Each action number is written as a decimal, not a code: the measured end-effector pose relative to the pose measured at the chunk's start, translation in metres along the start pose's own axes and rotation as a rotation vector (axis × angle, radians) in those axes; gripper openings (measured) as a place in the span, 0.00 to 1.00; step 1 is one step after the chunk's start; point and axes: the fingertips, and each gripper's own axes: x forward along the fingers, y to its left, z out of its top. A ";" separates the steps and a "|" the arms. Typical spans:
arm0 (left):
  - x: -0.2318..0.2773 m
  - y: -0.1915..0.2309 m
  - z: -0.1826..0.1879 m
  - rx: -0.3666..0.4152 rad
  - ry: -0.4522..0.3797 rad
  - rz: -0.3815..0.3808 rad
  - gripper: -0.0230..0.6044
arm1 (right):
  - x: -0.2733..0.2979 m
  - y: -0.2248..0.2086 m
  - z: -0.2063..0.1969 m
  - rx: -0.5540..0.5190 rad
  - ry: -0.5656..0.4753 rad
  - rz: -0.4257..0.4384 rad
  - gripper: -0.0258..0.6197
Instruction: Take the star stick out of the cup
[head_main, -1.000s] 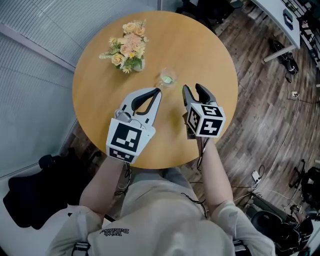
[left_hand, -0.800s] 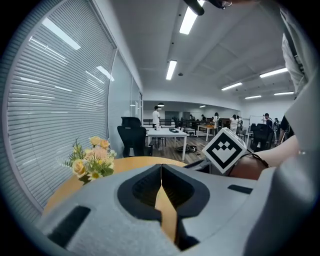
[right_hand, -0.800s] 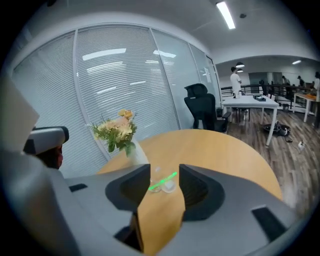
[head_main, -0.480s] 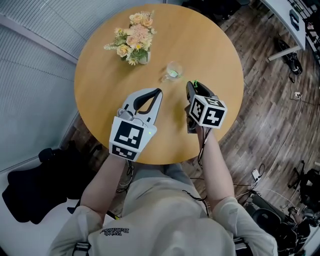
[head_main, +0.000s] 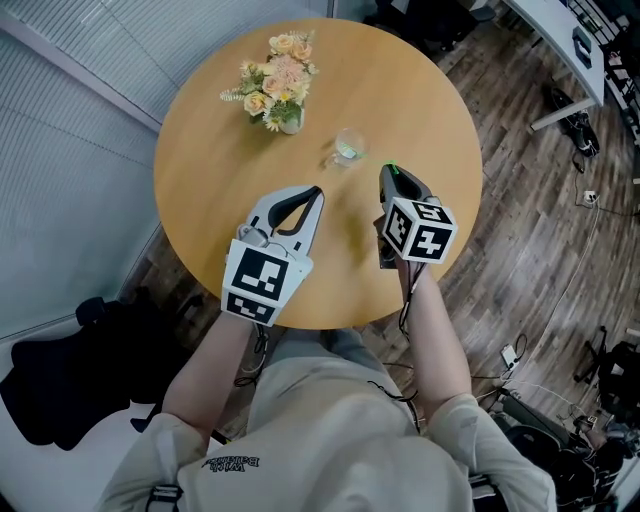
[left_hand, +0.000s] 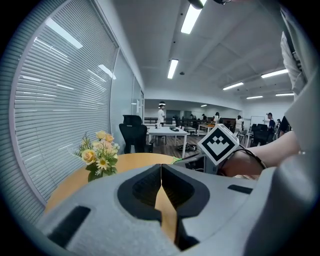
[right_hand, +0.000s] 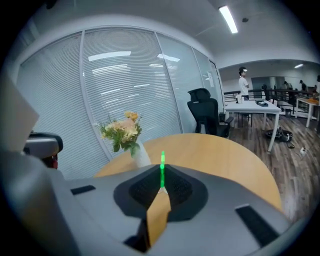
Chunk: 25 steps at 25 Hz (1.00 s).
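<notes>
A small clear glass cup (head_main: 349, 146) with something green in it stands on the round wooden table (head_main: 215, 170). Just right of the cup, my right gripper (head_main: 389, 172) has just been closing, and its jaws are now shut on a thin green stick (right_hand: 162, 162). The stick's glowing tip pokes up past the jaws; the star is not visible, and the gripper's body hides the cup in the right gripper view. My left gripper (head_main: 318, 191) hovers nearer me, left of the cup, shut with nothing between its fingers (left_hand: 161, 172).
A small vase of yellow and pink flowers (head_main: 277, 82) stands at the table's far left, also seen as flowers (left_hand: 98, 157) and flowers (right_hand: 122, 131). Window blinds run along the left. An office chair (right_hand: 206, 116) and desks stand beyond the table; wood floor lies on the right.
The right gripper's jaws went from wide open to shut on the green stick beside the cup. The left gripper eased slightly back from the cup.
</notes>
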 end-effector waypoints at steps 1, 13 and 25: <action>-0.002 0.000 0.002 0.001 -0.006 0.003 0.07 | -0.005 0.002 0.005 -0.011 -0.010 0.004 0.10; -0.041 0.005 0.069 0.086 -0.133 0.073 0.07 | -0.130 0.040 0.123 -0.200 -0.312 0.013 0.10; -0.112 -0.033 0.175 0.277 -0.321 0.100 0.07 | -0.292 0.101 0.224 -0.395 -0.670 0.055 0.10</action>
